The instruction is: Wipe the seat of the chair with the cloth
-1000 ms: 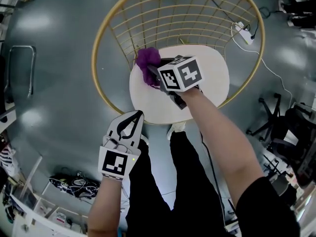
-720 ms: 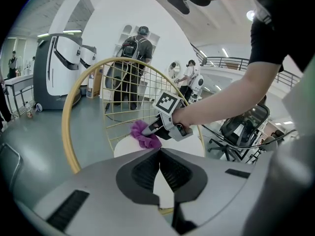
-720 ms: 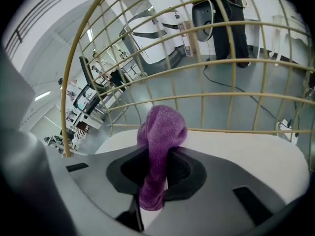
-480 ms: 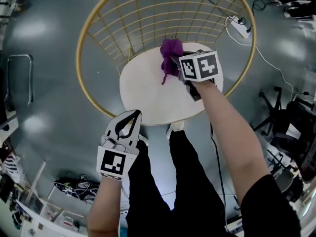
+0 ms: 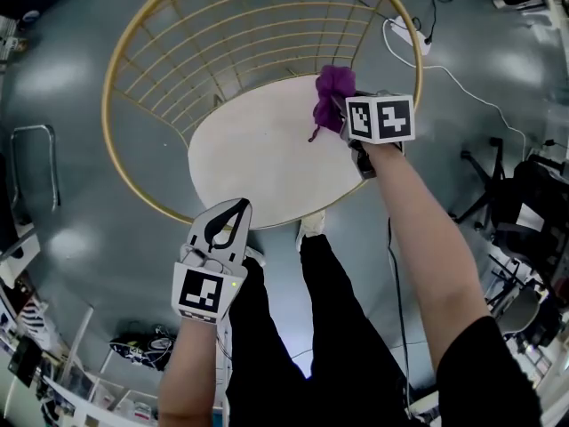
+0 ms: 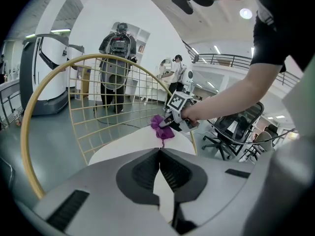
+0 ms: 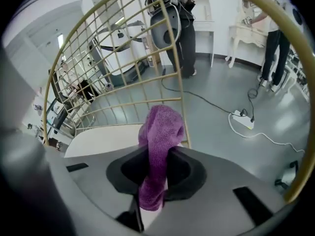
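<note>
A chair with a round white seat [image 5: 258, 154] and a gold wire back [image 5: 222, 25] stands in front of me. My right gripper [image 5: 342, 109] is shut on a purple cloth [image 5: 331, 96], which rests at the seat's far right edge, close to the wire back. In the right gripper view the purple cloth [image 7: 158, 151] hangs pinched between the jaws above the white seat [image 7: 103, 136]. My left gripper [image 5: 233, 210] is shut and empty, held at the seat's near edge. From the left gripper view I see the purple cloth [image 6: 162, 127] and the right gripper [image 6: 170, 124] across the seat [image 6: 128, 144].
A white power strip [image 5: 404, 36] with a cable lies on the grey floor right of the chair. Black office chairs [image 5: 507, 194] stand at the right. People stand beyond the chair back [image 6: 117, 68]. Clutter and shelving [image 5: 133, 345] sit at the lower left.
My right gripper has carried the purple cloth across the seat from its left side to its far right edge. The left gripper has stayed near the seat's front edge.
</note>
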Motion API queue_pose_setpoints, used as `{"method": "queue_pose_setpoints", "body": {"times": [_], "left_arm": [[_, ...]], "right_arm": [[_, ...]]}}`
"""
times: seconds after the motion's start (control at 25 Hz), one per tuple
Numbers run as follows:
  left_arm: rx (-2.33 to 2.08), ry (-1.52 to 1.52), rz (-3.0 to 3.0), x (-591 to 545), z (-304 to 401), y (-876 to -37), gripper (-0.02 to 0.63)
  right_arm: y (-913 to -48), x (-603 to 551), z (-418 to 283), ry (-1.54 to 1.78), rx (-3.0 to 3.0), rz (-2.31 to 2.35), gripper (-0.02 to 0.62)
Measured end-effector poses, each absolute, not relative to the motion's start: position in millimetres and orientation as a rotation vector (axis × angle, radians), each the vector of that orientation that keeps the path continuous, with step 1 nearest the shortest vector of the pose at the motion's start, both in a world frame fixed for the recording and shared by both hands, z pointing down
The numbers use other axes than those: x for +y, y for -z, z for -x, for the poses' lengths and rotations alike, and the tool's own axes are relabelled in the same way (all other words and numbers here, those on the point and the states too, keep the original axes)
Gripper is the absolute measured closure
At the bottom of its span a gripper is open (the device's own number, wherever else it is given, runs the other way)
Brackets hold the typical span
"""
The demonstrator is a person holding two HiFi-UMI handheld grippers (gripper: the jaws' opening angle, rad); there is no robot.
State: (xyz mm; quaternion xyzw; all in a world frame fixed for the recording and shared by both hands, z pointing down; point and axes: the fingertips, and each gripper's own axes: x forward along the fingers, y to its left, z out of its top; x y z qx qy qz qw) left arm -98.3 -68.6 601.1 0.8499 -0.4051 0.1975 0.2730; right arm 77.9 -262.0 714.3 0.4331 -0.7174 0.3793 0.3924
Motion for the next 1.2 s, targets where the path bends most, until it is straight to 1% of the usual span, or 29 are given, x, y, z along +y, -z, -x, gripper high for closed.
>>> {"method": "queue_pose_setpoints", "body": {"times": [0.32, 0.68, 0.96, 1.2], "left_arm": [[-1.046, -0.547, -2.335, -74, 61, -585, 0.599], [-1.027, -0.575, -2.338, -68, 43, -579, 0.599], [-1.033, -0.556, -2.334, -73, 58, -575, 0.598], [-1.06, -0.522, -2.358, -75, 59, -548, 0.599]], "right_arm": [[-701, -248, -132, -0.969, -1.746, -1.235, 0.52], [-701, -230, -154, -0.96, -1.728, -1.23, 0.518], [-701, -210, -132, -0.97, -1.782, -1.174, 0.518], [-654, -186, -101, -0.945, -2.046, -1.105, 0.518]]}}
